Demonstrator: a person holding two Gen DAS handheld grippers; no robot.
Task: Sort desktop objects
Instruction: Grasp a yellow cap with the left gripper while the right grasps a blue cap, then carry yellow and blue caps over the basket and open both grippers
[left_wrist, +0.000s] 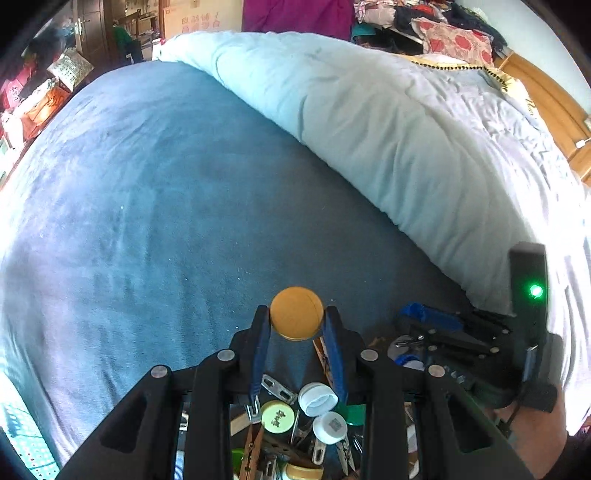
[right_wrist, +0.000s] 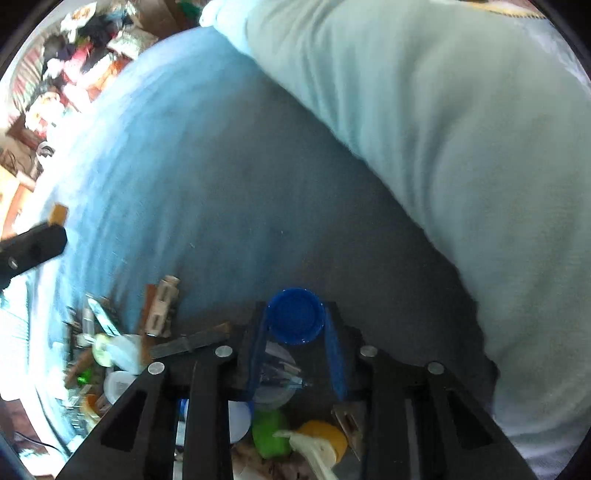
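My left gripper (left_wrist: 296, 318) is shut on an orange round cap (left_wrist: 296, 308), held just above a blue bedsheet (left_wrist: 166, 203). Beneath it lies a heap of small objects: white caps (left_wrist: 317, 398), a pale green disc (left_wrist: 277, 416), metal clips and a wooden clothespin. My right gripper (right_wrist: 295, 316) is shut on a blue cap (right_wrist: 295, 321), its hollow side facing the camera. Under it lie a green cap (right_wrist: 271, 432), a yellow cap (right_wrist: 325, 435) and clear plastic bits. In the left wrist view, the right gripper's body (left_wrist: 528, 295) shows a green light.
A rolled pale quilt (left_wrist: 406, 147) runs along the right of the sheet. More clutter, including a wooden clothespin (right_wrist: 162, 310) and white lids (right_wrist: 118, 384), lies left of the right gripper. Boxes and clothes line the room's far edges. The left gripper's black body (right_wrist: 29, 251) shows at the left.
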